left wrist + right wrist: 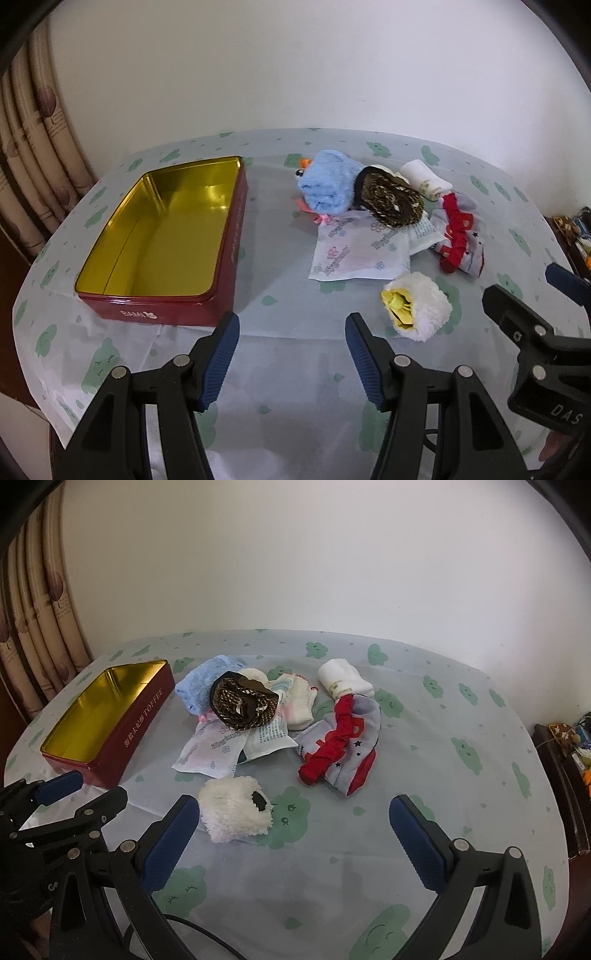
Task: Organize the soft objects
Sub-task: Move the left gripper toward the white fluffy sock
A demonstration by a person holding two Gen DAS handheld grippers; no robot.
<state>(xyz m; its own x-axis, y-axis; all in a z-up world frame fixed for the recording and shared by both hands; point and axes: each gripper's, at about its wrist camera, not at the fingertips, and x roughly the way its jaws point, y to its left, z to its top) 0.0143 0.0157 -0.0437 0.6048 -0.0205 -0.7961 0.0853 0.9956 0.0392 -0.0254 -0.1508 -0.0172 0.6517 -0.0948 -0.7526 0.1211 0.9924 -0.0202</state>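
Note:
An open red tin (229,236) (144,716) with a gold inside stands empty at the left. To its right lies a heap: a rolled blue towel (327,182) (199,683), a coiled brown braided belt (391,201) (242,701), white tissue packets (354,251) (210,751), a white rolled sock (424,179) (343,679) and a red-and-grey cloth (461,236) (343,746). A fluffy white roll (421,304) (232,812) lies nearest. My left gripper (291,354) and right gripper (295,834) are open, with nothing between the fingers.
A pale tablecloth (295,369) (443,738) with green cloud prints covers the table. A curtain (33,147) hangs at the left, a white wall behind. A dark shelf (565,760) with small items stands off the right edge.

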